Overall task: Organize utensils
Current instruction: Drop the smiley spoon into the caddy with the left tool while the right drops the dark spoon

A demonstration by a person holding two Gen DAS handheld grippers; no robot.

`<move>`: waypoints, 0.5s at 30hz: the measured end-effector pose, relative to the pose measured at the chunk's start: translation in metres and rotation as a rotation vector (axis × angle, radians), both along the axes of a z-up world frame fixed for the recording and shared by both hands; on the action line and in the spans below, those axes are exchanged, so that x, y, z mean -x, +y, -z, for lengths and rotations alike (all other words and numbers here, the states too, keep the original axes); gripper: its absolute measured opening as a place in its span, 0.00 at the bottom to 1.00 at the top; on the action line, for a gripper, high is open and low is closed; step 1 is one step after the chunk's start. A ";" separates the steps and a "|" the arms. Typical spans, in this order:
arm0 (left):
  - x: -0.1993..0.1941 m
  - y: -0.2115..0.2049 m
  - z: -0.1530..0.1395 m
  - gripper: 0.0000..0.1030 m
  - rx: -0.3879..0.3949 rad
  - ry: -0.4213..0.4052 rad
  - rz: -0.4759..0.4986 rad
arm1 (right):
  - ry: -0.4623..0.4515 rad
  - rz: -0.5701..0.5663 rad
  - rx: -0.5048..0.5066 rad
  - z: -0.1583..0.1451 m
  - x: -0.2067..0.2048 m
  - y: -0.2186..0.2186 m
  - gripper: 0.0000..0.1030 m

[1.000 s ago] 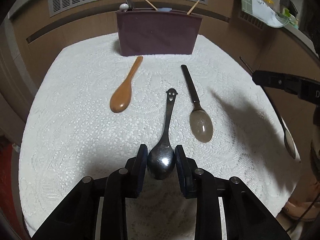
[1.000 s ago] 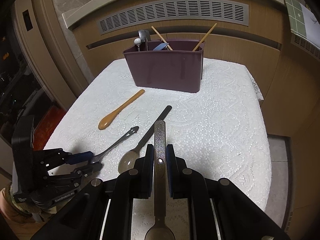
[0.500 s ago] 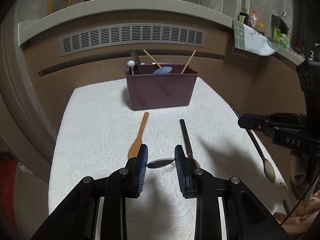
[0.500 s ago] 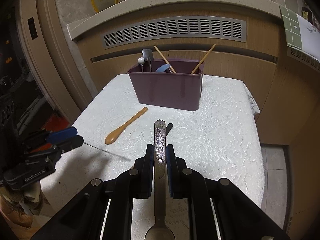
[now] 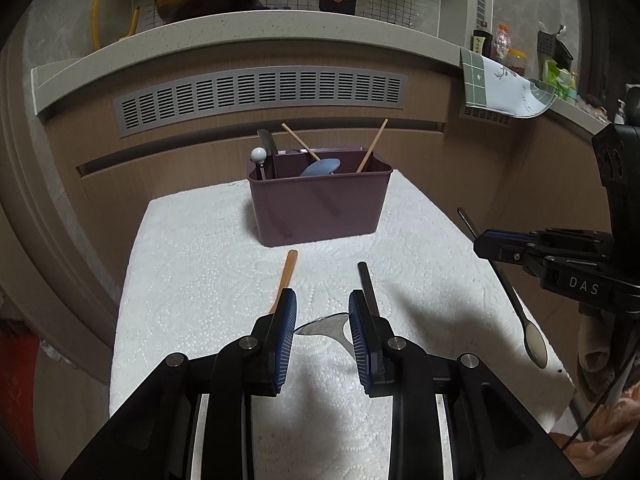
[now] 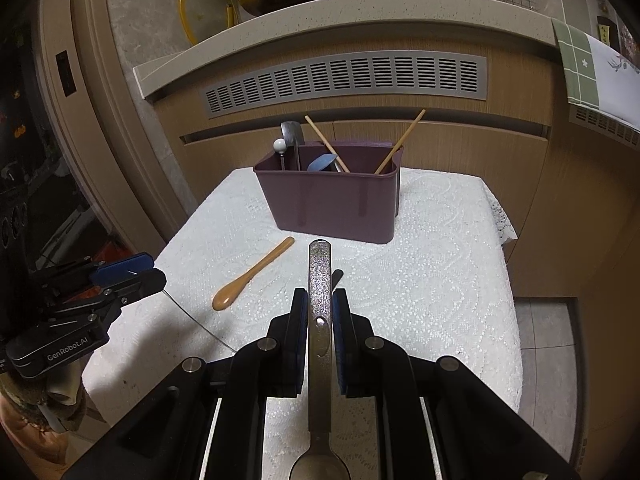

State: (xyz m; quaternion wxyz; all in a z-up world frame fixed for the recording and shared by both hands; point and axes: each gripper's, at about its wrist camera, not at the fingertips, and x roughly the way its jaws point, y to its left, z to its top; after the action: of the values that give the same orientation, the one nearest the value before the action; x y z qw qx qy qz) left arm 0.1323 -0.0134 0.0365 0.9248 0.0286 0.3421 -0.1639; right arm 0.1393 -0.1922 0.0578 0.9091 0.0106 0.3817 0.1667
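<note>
Although the left gripper [image 5: 322,318] clamps the bowl of a steel spoon [image 5: 326,325], only the bowl's edge shows between the pads; its handle hangs below, seen from the right wrist view only as a thin line. The right gripper [image 6: 320,312] is closed on the handle of a glitter-handled spoon [image 6: 319,280], handle pointing far, bowl cut off at the near edge of that view. Both grippers are raised above the table [image 6: 432,280] and angled downward toward the purple utensil caddy [image 5: 318,208] at the far end of the white cloth. A wooden spoon [image 6: 250,276] lies on the cloth, near-left of the caddy; in the left wrist view its bowl is hidden behind the left finger. A black-handled spoon [image 5: 366,280] lies to its right, its bowl hidden behind the right finger. What stands inside the caddy is only partly visible: chopsticks [image 5: 372,144], a blue spoon [image 5: 320,167], a white-knobbed utensil [image 5: 259,155].
</note>
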 end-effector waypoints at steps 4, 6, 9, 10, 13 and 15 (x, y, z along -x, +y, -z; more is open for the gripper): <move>-0.006 -0.005 -0.006 0.27 -0.011 -0.012 0.010 | -0.010 0.003 -0.008 -0.003 -0.006 0.000 0.11; -0.013 -0.006 -0.012 0.27 -0.020 -0.025 0.010 | -0.017 0.000 0.000 -0.006 -0.012 0.001 0.11; -0.027 -0.005 -0.031 0.27 -0.034 -0.062 0.013 | -0.055 -0.003 0.023 -0.021 -0.028 0.004 0.11; -0.033 -0.005 -0.040 0.27 -0.035 -0.078 0.015 | -0.079 -0.002 0.028 -0.030 -0.034 0.005 0.11; -0.057 -0.002 -0.072 0.27 -0.034 -0.143 0.016 | -0.179 0.000 0.032 -0.066 -0.059 0.008 0.11; -0.074 0.000 -0.091 0.27 -0.030 -0.195 0.007 | -0.271 0.019 0.023 -0.093 -0.081 0.009 0.11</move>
State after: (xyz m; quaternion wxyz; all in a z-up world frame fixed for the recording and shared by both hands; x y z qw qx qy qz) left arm 0.2058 -0.0137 0.1275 0.9526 0.0593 0.2530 -0.1583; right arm 0.2201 -0.1832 0.1508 0.9538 -0.0187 0.2573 0.1538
